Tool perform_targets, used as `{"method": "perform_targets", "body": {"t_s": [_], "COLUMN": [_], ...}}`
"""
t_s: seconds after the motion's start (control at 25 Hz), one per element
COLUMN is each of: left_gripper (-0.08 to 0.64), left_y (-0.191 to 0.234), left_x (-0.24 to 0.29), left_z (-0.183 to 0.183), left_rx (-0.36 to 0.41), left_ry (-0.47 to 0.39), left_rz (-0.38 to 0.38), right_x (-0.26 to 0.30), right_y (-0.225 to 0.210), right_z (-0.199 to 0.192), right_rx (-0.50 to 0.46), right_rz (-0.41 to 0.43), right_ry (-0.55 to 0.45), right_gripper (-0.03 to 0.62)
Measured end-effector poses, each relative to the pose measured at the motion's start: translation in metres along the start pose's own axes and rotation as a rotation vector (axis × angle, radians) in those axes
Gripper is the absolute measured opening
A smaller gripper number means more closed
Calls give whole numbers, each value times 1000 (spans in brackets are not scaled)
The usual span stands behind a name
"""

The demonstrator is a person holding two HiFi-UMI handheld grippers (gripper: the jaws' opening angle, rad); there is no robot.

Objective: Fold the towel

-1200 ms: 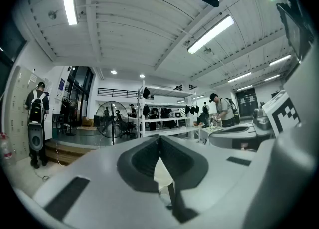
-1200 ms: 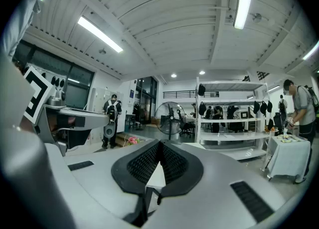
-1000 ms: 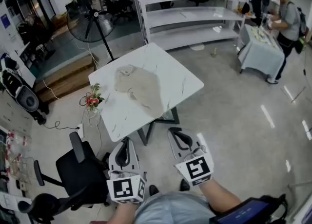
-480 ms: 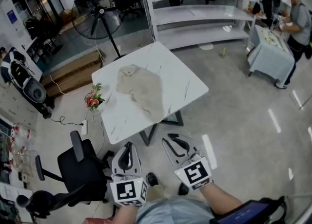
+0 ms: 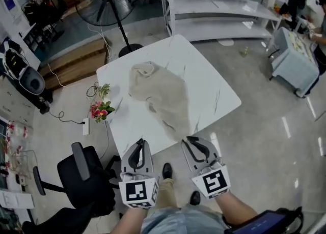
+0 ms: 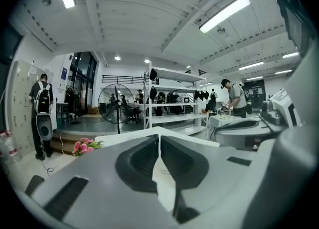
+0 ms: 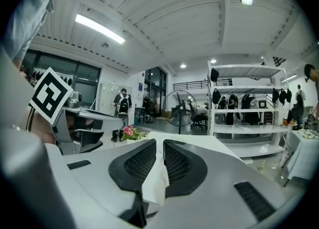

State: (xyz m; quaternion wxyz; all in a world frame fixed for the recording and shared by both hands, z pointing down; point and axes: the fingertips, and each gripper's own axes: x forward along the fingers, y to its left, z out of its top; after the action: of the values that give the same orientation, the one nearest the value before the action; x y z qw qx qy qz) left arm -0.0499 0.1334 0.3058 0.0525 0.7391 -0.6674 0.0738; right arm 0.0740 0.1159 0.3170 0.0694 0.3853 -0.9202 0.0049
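Note:
A crumpled beige towel point(image 5: 160, 93) lies across the middle of the white marble table point(image 5: 216, 88), its near end reaching almost to the front edge. My left gripper point(image 5: 140, 142) hovers at that front edge, left of the towel's near end, with its jaws shut and empty point(image 6: 159, 137). My right gripper point(image 5: 188, 139) is at the same edge, just short of the towel's near tip. Its jaws have just been closing and stand open by a narrow slit point(image 7: 159, 142) with nothing between them. Neither gripper touches the towel.
Pink flowers point(image 5: 101, 108) stand off the table's left edge, above a black office chair point(image 5: 84, 174). Behind the table are a standing fan point(image 5: 104, 4) and white shelves point(image 5: 219, 9). A small cloth-covered table point(image 5: 295, 57) stands at the far right.
Both grippers have come forward and lower, from well short of the table to its near edge. The table and towel now appear larger and closer.

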Motion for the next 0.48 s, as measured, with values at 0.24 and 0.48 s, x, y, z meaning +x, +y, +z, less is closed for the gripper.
{"method": "perform_targets", "body": {"t_s": [0.24, 0.48], "left_gripper": [59, 126], "left_y": [43, 59], "left_x": [92, 170], "left_z": [-48, -109], "left_rx": [-73, -130], "left_ry": [112, 263], "left_rz": [-77, -156], "right_x": [70, 103], "right_y": [-28, -52], "right_z": [-29, -63], "right_rx": [5, 29], "right_rz": [-70, -142], "right_ry": [81, 194], "right_gripper": [51, 46]}}
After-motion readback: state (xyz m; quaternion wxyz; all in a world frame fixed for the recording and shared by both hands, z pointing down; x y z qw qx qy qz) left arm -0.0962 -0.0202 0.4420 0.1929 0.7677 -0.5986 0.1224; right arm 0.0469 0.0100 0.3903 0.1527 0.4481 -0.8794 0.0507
